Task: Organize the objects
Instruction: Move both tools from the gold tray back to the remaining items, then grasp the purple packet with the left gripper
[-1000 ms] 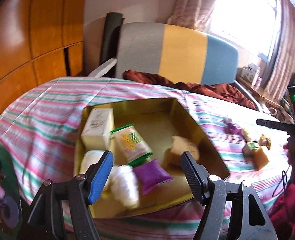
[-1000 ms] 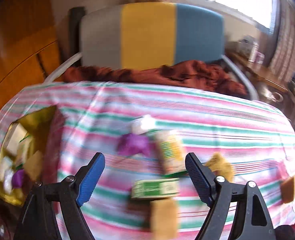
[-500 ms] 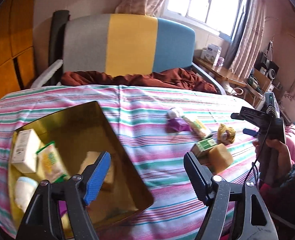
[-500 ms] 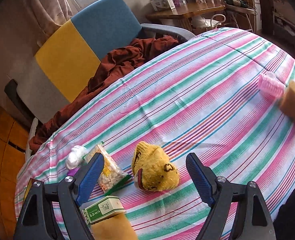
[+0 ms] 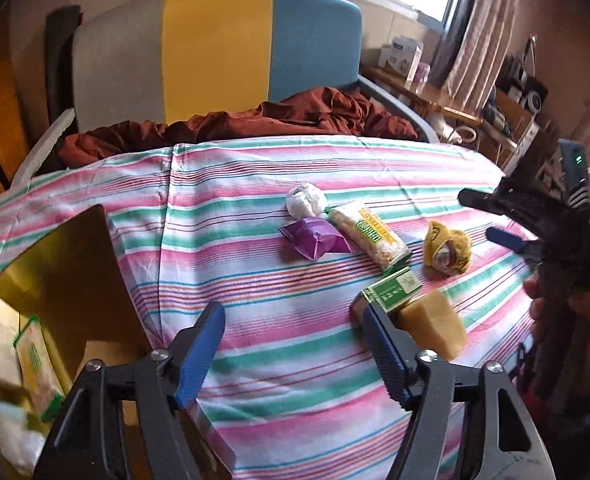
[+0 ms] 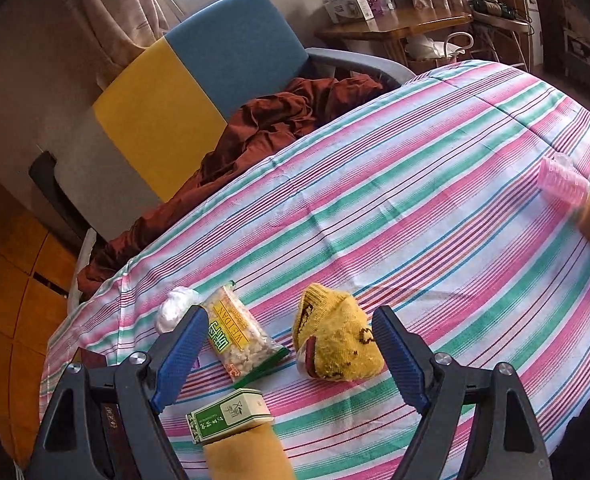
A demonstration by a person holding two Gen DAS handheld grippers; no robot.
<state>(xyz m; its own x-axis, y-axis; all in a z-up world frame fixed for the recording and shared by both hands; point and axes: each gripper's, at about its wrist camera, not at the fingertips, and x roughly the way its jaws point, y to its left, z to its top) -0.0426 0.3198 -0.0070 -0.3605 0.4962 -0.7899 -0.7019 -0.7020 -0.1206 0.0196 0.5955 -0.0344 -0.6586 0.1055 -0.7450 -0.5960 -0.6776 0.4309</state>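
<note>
Both claws hang released over the striped pink-and-green counter cloth [image 6: 435, 208]; the right claw [image 6: 291, 348] hovers just above the crumpled yellow knitted sock [image 6: 337, 340], beside the clear snack packet with yellow label [image 6: 239, 338]. The left claw [image 5: 295, 344] sits between the open gold tin box [image 5: 75, 280] and the small green carton [image 5: 393, 290]

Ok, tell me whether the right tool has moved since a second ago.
Yes. The right tool has swung rightward along the striped tablecloth, away from the gold box; it now frames the yellow sock.
</note>
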